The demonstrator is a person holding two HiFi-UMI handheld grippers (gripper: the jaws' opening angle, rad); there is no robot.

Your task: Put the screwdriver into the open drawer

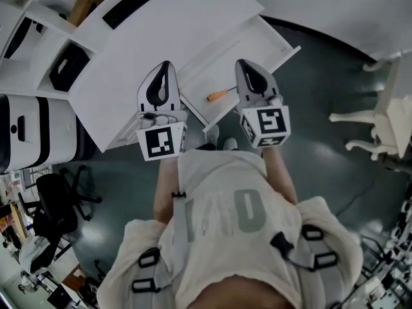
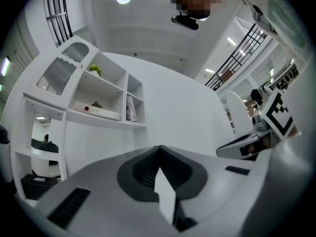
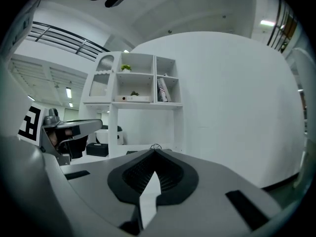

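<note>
Orange-handled screwdriver (image 1: 219, 96) lies in open drawer (image 1: 283, 44); left gripper (image 1: 165, 69), right gripper (image 1: 244, 68) empty.

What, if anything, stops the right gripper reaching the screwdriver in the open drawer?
Likely yes, it can reach: the screwdriver lies uncovered in the drawer, nothing between it and the right gripper. Only its shut jaws would need opening first.

My left gripper (image 1: 165, 66) and right gripper (image 1: 242, 64) look matt grey plastic, with ribbed dark pads (image 3: 148, 171); the screwdriver (image 1: 219, 96) handle looks orange plastic; drawer (image 1: 270, 40) and desk (image 1: 180, 24) are smooth white; my top (image 1: 225, 205) is soft cloth.
</note>
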